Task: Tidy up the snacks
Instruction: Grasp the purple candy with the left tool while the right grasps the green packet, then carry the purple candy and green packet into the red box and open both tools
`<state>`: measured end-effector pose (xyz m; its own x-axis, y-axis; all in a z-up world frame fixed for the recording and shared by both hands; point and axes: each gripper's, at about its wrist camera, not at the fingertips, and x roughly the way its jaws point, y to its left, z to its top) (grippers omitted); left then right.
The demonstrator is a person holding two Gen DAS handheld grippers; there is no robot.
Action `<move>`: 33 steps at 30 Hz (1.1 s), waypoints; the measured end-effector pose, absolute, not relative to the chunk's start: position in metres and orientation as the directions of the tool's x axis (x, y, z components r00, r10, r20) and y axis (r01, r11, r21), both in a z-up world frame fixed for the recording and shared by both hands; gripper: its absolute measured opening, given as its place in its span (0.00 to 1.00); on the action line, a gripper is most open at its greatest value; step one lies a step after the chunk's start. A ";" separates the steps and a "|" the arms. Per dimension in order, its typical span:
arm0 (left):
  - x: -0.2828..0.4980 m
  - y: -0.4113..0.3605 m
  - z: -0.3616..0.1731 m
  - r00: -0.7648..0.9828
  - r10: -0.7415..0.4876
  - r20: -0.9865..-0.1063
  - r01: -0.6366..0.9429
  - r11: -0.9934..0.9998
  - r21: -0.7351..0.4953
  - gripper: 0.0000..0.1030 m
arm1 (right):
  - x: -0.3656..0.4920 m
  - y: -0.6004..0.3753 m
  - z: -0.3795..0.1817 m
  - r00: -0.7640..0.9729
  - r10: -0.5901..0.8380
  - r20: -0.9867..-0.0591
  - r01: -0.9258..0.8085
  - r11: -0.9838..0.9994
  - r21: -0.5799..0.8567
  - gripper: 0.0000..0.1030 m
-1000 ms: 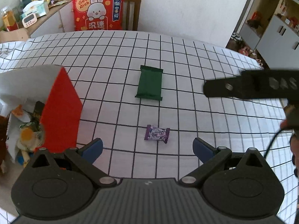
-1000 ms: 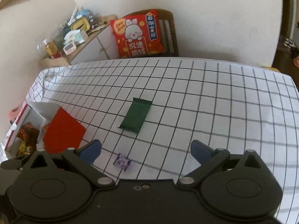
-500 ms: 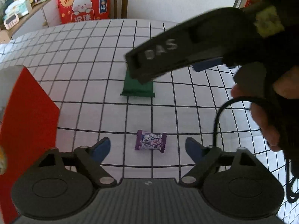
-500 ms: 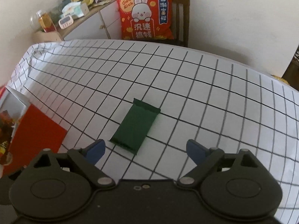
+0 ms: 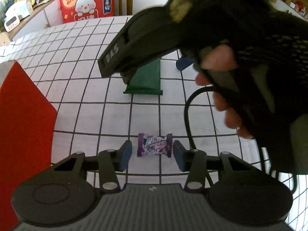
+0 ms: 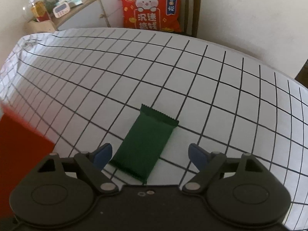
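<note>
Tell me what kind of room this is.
Probably a home dining or living area: a table under a checked tablecloth, a wooden chair holding a red rabbit cushion, and a cluttered sideboard.

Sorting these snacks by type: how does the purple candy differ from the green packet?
The purple candy is small, printed, with twisted ends; the green packet is larger, flat, plain, with crimped ends. The candy lies between the closing left gripper; the packet lies between the wider right gripper. Both lie untouched on the checked tablecloth.

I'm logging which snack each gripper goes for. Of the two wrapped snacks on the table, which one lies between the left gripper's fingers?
The small purple candy, between the left gripper whose jaws are closing, pads not yet touching. The larger green bar lies farther off.
</note>
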<state>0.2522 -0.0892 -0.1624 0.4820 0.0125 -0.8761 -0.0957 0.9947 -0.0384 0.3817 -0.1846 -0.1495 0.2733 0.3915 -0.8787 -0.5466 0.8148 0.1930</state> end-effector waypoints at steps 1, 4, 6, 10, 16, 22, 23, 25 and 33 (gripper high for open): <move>0.252 -0.090 -0.162 0.485 0.017 -0.875 -0.093 0.995 -0.033 0.40 | 0.381 -0.182 -0.152 0.277 0.382 -0.882 -0.544 0.819 0.184 0.85; 0.253 -0.090 -0.163 0.490 0.022 -0.872 -0.101 0.994 -0.031 0.35 | 0.378 -0.174 -0.152 0.299 0.370 -0.880 -0.559 0.815 0.153 0.84; 0.253 -0.088 -0.163 0.491 0.019 -0.871 -0.108 0.993 -0.039 0.33 | 0.375 -0.169 -0.154 0.316 0.345 -0.884 -0.570 0.814 0.114 0.84; 0.251 -0.088 -0.162 0.500 0.009 -0.866 -0.099 0.994 -0.047 0.29 | 0.364 -0.164 -0.153 0.337 0.352 -0.873 -0.624 0.778 0.072 0.74; 0.248 -0.085 -0.162 0.497 0.003 -0.868 -0.109 0.992 -0.058 0.26 | 0.362 -0.172 -0.148 0.328 0.377 -0.866 -0.624 0.775 0.101 0.47; 0.249 -0.073 -0.164 0.488 -0.019 -0.873 -0.119 0.989 -0.088 0.24 | 0.368 -0.198 -0.145 0.295 0.435 -0.850 -0.572 0.794 0.208 0.44; 0.248 -0.071 -0.164 0.486 -0.020 -0.873 -0.121 0.988 -0.091 0.24 | 0.367 -0.204 -0.143 0.294 0.445 -0.846 -0.563 0.796 0.223 0.44; 0.244 -0.069 -0.163 0.485 -0.025 -0.874 -0.124 0.987 -0.097 0.23 | 0.365 -0.215 -0.139 0.293 0.462 -0.837 -0.554 0.796 0.246 0.44; 0.226 -0.061 -0.150 0.487 -0.039 -0.872 -0.143 0.982 -0.123 0.23 | 0.341 -0.256 -0.118 0.273 0.527 -0.805 -0.536 0.778 0.327 0.44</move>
